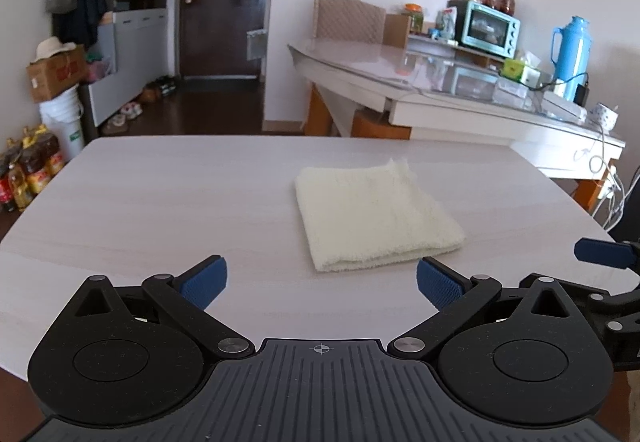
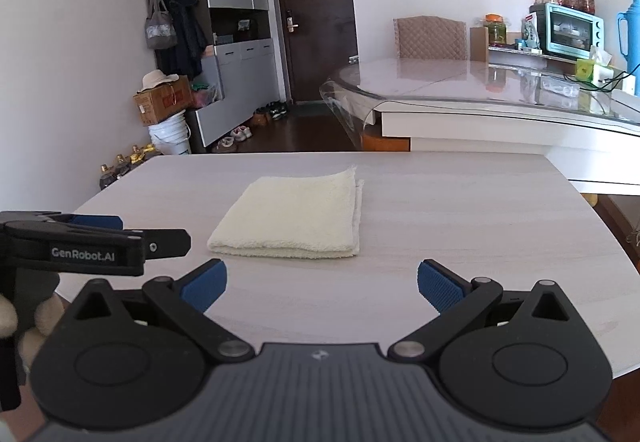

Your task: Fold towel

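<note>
So you've got both grippers parked at the bottom of their frames with nothing in them. The left gripper (image 1: 322, 280) has its blue pads wide apart, and the right gripper (image 2: 322, 280) is spread the same way. My guess is you're holding them short of the cloth on purpose, so you can look the stack over before deciding whether it needs another fold.

The towel (image 1: 376, 216) sits just right of centre in the left wrist view, lying flat on the pale wood-grain bench (image 1: 160, 202) and well apart from both sets of fingers. In the right wrist view it lands a bit left of centre (image 2: 292, 218).

Looks-wise it's a cream terry cloth, already folded into a compact, roughly square stack. The near edge is a soft rounded fold, and on the right side in the right wrist view you can see the layered edges not quite lined up, one lip poking out past the other. The far corner in the left wrist view is a bit fuzzy and lifted. I'd call the fold basically done, maybe just needing that loose side squared up.
</note>
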The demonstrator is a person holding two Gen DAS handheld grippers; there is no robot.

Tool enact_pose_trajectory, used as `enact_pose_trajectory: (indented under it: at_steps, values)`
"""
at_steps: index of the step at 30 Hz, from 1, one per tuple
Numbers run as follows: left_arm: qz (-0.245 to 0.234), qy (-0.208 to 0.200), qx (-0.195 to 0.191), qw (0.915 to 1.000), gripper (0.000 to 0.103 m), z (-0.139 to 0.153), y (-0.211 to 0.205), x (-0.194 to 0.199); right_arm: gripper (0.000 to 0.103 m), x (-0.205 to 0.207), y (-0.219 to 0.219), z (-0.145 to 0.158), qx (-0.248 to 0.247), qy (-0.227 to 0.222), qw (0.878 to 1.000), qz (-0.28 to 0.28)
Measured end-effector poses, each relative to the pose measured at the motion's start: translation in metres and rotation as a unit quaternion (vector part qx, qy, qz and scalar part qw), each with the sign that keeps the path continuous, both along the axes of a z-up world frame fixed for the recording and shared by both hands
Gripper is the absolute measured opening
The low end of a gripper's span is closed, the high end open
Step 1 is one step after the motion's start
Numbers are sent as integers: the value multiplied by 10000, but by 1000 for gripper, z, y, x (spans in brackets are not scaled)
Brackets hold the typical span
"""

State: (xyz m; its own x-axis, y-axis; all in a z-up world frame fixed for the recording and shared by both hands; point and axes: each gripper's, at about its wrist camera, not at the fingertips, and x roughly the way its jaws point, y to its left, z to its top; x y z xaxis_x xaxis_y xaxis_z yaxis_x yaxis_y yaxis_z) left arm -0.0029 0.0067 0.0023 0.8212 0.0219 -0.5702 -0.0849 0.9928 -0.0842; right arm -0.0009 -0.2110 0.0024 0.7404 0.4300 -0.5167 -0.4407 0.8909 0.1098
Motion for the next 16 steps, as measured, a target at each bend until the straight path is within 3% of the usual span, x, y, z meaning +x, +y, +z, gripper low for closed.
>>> enact_pose_trajectory:
  at_steps: [16]
  values:
    - [-81, -61, 74, 9999, 103, 3, 0, -2, 103, 1, 1, 2, -105, 26, 9999, -72]
